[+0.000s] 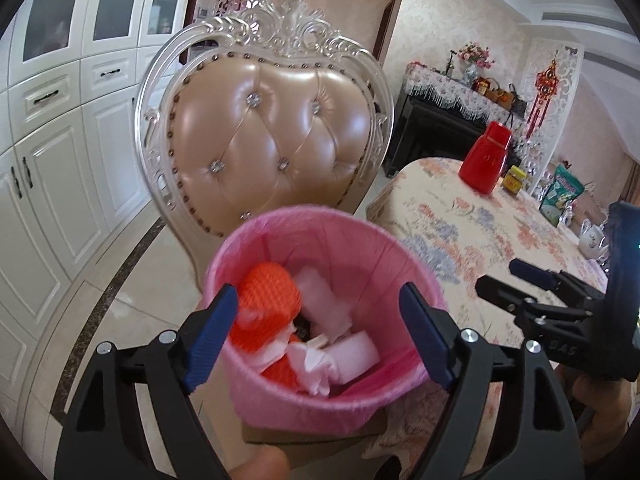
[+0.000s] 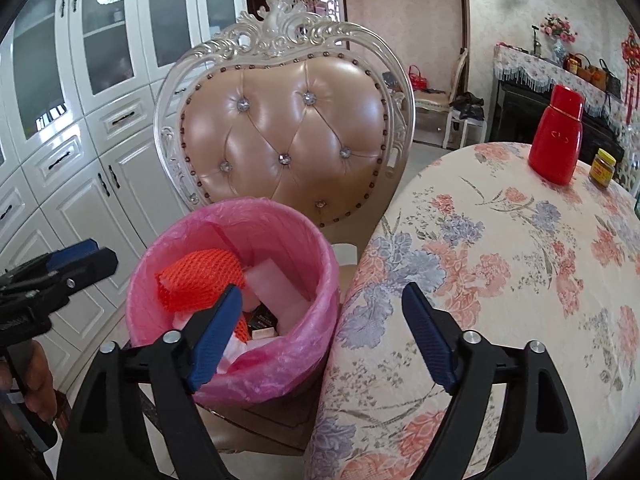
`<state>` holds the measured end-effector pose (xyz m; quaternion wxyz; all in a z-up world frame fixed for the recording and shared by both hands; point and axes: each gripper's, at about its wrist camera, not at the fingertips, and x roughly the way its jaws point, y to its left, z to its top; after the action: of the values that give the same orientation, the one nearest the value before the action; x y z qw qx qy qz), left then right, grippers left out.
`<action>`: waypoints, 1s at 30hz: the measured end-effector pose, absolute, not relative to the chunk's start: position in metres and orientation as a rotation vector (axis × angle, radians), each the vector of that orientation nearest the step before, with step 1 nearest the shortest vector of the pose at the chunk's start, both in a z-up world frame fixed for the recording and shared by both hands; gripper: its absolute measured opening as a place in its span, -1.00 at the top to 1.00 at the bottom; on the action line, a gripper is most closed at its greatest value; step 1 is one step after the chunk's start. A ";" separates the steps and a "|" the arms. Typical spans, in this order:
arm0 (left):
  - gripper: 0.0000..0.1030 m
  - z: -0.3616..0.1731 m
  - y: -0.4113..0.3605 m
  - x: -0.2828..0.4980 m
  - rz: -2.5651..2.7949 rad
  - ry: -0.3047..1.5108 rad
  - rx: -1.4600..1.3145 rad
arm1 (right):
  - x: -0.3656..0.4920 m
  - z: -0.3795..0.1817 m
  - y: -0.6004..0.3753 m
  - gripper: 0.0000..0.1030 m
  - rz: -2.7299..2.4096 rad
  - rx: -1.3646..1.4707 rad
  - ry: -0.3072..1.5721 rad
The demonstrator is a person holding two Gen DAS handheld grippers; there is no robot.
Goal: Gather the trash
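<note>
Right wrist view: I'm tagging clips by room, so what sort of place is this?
Probably a home dining room: a table under a floral tablecloth, an ornate tufted chair, and white glass-fronted cabinets.

One pink-lined bin (image 1: pixel 320 400) stands before one chair (image 1: pixel 268 136); beside the bin, the table (image 2: pixel 500 280) bears one red flask (image 2: pixel 556 136) and one yellow jar (image 2: pixel 602 168).

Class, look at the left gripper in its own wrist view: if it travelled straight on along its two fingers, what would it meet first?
Most likely the trash inside the pink-lined bin: the open left gripper frames the bin's mouth, with the orange net and white foam pieces straight ahead. Depth is unclear.
</note>
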<state>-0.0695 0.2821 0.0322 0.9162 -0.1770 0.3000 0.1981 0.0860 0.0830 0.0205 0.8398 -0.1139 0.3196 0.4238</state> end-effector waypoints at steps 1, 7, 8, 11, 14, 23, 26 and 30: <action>-0.55 0.031 0.281 -0.072 0.411 0.620 -0.363 | 0.081 0.020 0.082 -0.57 0.903 -0.243 0.669; -0.55 0.029 0.275 -0.091 0.428 0.628 -0.335 | 0.062 0.017 0.075 -0.65 0.930 -0.248 0.643; -0.56 0.029 0.273 -0.093 0.429 0.629 -0.327 | 0.059 0.017 0.074 -0.65 0.935 -0.245 0.639; -0.56 0.028 0.269 -0.097 0.430 0.631 -0.304 | 0.052 0.016 0.070 -0.65 0.946 -0.235 0.631; -0.56 0.026 0.267 -0.100 0.428 0.633 -0.304 | 0.047 0.016 0.069 -0.65 0.955 -0.236 0.625; -0.56 0.026 0.263 -0.101 0.432 0.637 -0.295 | 0.047 0.018 0.067 -0.65 0.963 -0.227 0.625; -0.56 0.027 0.264 -0.100 0.435 0.635 -0.294 | 0.048 0.018 0.068 -0.65 0.964 -0.232 0.622; -0.56 0.027 0.264 -0.099 0.437 0.637 -0.293 | 0.048 0.017 0.070 -0.65 0.962 -0.238 0.625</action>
<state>-0.0995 0.2642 0.0271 0.9159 -0.1424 0.3097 0.2122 0.0477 0.0698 0.0174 0.8332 -0.1121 0.2951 0.4540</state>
